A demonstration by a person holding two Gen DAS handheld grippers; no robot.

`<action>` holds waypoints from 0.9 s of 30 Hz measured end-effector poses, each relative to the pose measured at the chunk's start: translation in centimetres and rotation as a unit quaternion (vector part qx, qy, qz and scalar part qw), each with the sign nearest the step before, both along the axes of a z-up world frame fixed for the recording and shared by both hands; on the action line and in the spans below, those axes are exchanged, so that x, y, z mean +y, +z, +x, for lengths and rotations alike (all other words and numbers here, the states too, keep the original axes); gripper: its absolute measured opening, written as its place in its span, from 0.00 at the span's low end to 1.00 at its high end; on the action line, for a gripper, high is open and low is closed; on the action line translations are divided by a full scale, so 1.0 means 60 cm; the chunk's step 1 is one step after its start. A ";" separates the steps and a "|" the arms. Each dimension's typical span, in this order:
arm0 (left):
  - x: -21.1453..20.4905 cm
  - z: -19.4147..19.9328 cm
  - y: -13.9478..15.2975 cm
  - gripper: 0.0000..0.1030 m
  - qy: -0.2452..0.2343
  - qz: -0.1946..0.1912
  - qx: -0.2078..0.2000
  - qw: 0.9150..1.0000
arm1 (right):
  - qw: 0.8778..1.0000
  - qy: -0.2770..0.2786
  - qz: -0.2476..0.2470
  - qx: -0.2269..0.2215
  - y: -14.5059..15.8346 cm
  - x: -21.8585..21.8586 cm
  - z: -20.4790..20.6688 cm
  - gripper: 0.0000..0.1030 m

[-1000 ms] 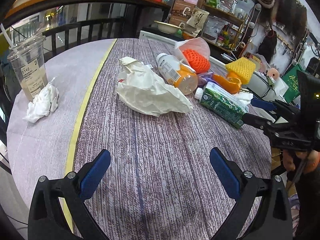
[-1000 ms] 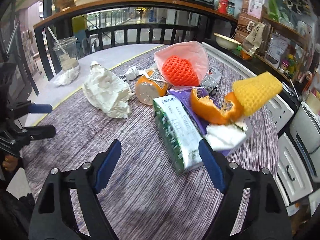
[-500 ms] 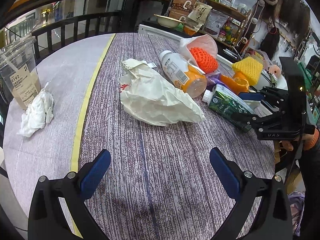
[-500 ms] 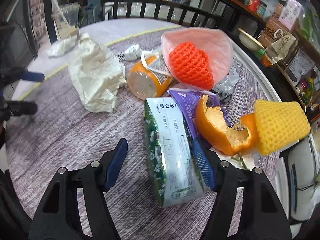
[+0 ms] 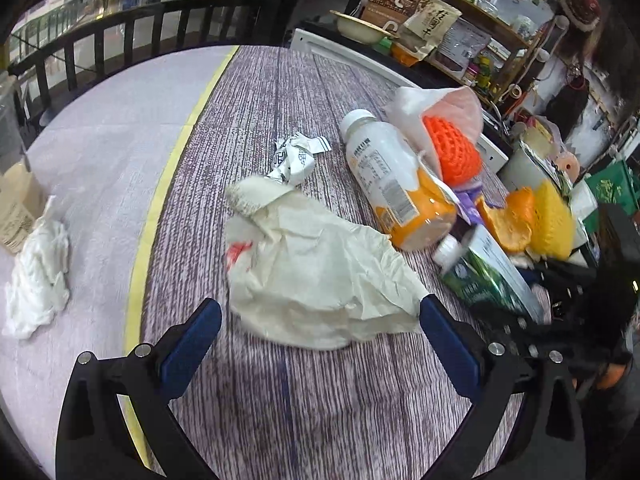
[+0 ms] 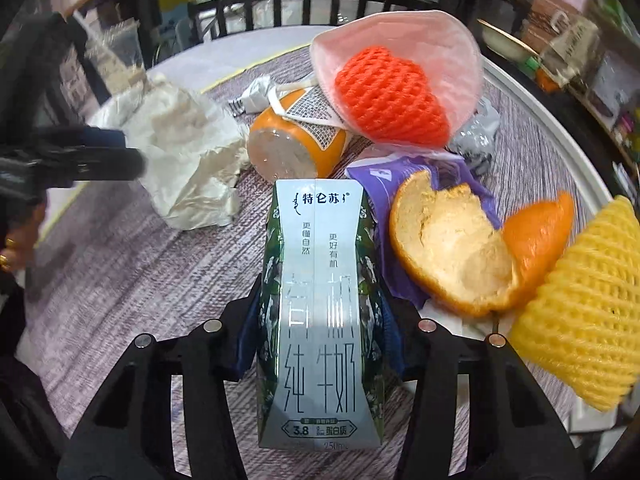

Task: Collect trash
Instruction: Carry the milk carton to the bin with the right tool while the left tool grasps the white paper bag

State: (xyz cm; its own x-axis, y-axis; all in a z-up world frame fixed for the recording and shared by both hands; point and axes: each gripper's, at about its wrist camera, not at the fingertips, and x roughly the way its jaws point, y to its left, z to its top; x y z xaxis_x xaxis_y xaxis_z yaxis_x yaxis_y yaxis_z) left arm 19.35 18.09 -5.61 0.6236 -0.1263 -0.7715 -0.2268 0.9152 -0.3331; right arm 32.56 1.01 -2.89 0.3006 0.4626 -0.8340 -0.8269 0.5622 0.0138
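Trash lies on a round purple table (image 5: 288,408). My right gripper (image 6: 318,336) is shut on a green and white milk carton (image 6: 318,304), its blue pads pressed on both sides; the carton also shows in the left wrist view (image 5: 486,276). My left gripper (image 5: 318,344) is open and empty, its fingers on either side of the near edge of a crumpled cream paper bag (image 5: 320,264). An orange juice bottle (image 5: 396,184) lies behind the bag. Orange peel (image 6: 452,248), yellow foam net (image 6: 580,320) and red foam net (image 6: 392,96) lie beside the carton.
A crumpled white tissue (image 5: 36,280) and a plastic cup (image 5: 12,184) sit at the table's left edge. A small crumpled wrapper (image 5: 294,156) lies behind the bag. A purple wrapper (image 6: 400,172) lies under the peel. Black railing (image 5: 120,36) and cluttered shelves (image 5: 460,20) stand behind.
My right gripper has moved forward onto the milk carton and shut on it. My left gripper has moved forward up to the paper bag, still open.
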 end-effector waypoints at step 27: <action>-0.042 -0.098 0.027 0.11 -0.026 0.018 -0.080 0.996 | 0.984 -0.056 0.159 -0.053 0.032 -0.087 -0.155 0.49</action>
